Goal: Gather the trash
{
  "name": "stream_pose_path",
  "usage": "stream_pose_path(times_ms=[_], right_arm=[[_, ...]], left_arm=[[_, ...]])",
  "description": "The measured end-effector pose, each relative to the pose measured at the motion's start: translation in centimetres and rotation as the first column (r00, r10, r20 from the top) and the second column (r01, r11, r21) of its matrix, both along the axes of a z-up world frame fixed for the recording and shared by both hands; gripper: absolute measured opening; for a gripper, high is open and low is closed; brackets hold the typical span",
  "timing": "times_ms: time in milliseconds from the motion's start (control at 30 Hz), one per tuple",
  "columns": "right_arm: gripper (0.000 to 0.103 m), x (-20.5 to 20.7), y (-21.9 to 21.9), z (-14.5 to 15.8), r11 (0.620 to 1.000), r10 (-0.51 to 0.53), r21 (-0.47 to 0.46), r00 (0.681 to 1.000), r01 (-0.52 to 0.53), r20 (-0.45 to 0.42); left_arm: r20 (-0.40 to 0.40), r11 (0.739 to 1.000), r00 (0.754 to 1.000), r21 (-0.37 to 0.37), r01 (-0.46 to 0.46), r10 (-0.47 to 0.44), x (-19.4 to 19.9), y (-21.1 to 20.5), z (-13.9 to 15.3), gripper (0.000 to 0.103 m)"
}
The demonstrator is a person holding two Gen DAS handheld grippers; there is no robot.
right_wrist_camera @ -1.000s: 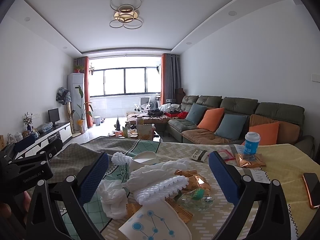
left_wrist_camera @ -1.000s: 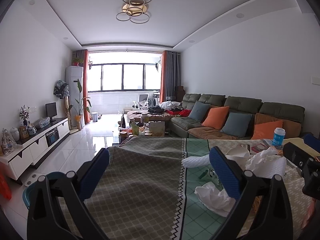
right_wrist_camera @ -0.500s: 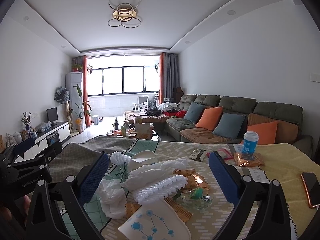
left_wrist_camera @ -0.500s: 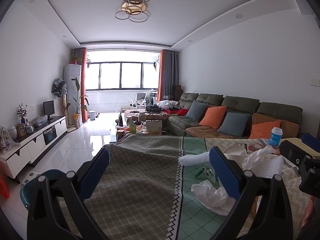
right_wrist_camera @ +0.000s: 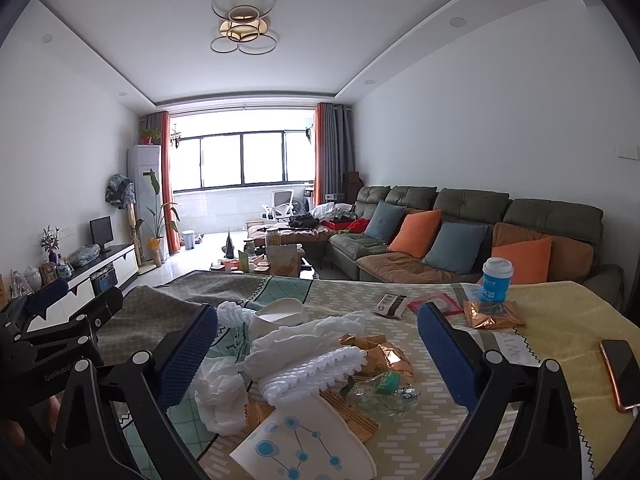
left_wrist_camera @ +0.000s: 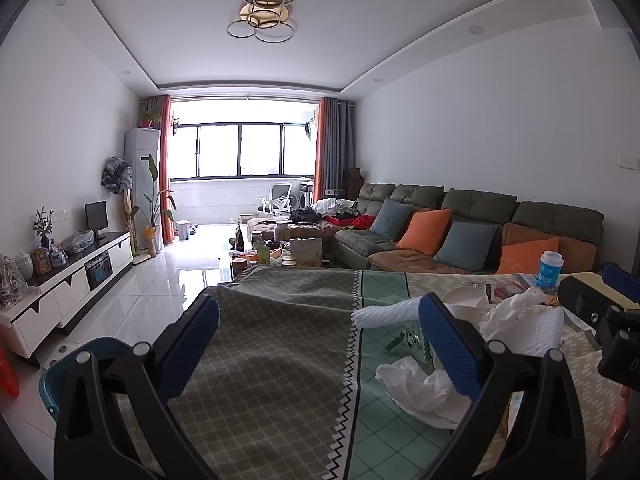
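Both my grippers, left gripper [left_wrist_camera: 319, 332] and right gripper [right_wrist_camera: 318, 334], are spread wide, holding nothing. The trash pile [right_wrist_camera: 320, 364] sits near, mid-table, under the right one. Risk: grabbing blindly could drag the tablecloth [left_wrist_camera: 260, 360], or snag my phone [right_wrist_camera: 620, 372] at the right edge

Trash pile [right_wrist_camera: 320, 364] on worktop: crumpled white tissue at 9 o'clock, foam netting centre, gold wrappers at 3 o'clock, printed paper at 6.

Cup [right_wrist_camera: 496, 279] behind wrappers [right_wrist_camera: 376, 364] on table [right_wrist_camera: 552, 312].
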State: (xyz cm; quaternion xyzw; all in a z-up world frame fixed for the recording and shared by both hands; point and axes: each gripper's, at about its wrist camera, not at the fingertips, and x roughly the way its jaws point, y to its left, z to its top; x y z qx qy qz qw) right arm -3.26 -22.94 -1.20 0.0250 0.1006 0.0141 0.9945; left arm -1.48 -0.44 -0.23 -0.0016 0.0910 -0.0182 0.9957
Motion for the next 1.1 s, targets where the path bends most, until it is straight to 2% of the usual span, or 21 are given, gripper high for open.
stream_pose_path(times_ms=[800,1100], right_arm=[[0.099,-0.3,0.13,-0.12,1.0,0.008,0.003,1.0,-0.008,-0.011],[0.099,0.48,0.24,-0.38,0.999,0.03,0.025,0.999,-0.029,-0.045]], left_arm=[[-0.007,1.0,1.0,0.011,0.008,-0.008,-0.03,-0.22,-0.18,0.1],[-0.029,1.0,1.0,0.01,0.014,-0.013,0.26,0.01,-0.6,0.1]])
